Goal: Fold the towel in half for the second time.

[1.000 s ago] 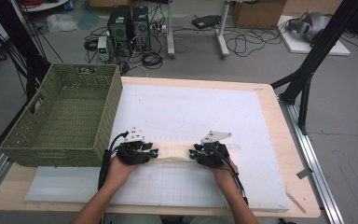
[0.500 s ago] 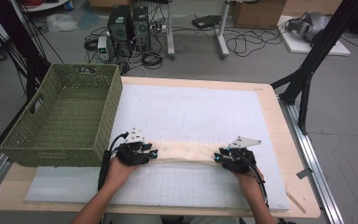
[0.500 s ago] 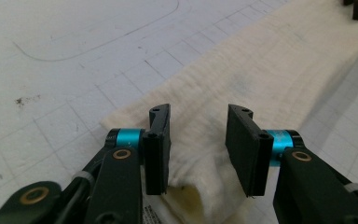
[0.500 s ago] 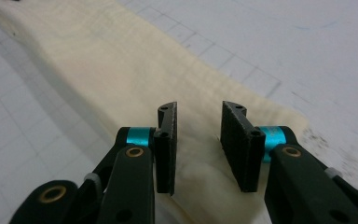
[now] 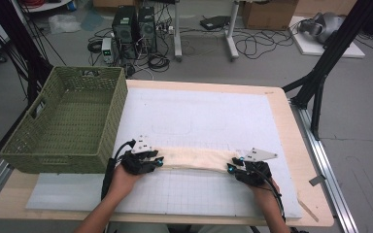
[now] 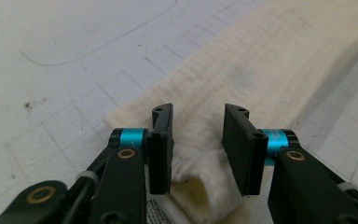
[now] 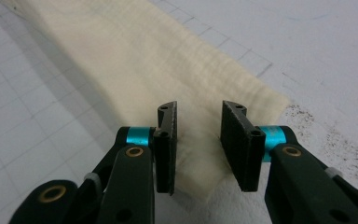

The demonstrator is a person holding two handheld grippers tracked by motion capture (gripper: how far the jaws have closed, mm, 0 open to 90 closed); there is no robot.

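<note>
Cream-coloured terry cloth point(image 5: 194, 158), folded into a long narrow band, lies flat across the white gridded mat point(image 5: 204, 116) that covers the wooden counter point(image 5: 291, 116), running side to side near the person's edge. The left gripper point(image 5: 159, 161) sits at the band's left end and the right gripper point(image 5: 231, 167) at its right end, each held low over the mat by a hand coming in from the bottom of the high view.

In the left gripper view, the black jaws stand on either side of a bunched-up end of the cloth point(image 6: 261, 70), whose folded layers rise between them and show a small open loop at the bottom. The left pad presses against the fabric; the jaws have just been closing a little on it, with a gap left between them that the bunched cloth fills.

In the right gripper view, the jaws straddle the corner of the cloth point(image 7: 135, 56), the fabric puckered between the two pads and pinched there, while the rest of the band stretches away flat toward the upper left. Dark specks mark the mat just beyond that corner.

A green woven basket point(image 5: 65, 121) stands on the counter's left side, just beside the left gripper and apart from the cloth. Computer towers point(image 5: 135, 29) and loose cables point(image 5: 257, 43) lie on the floor beyond the counter.
</note>
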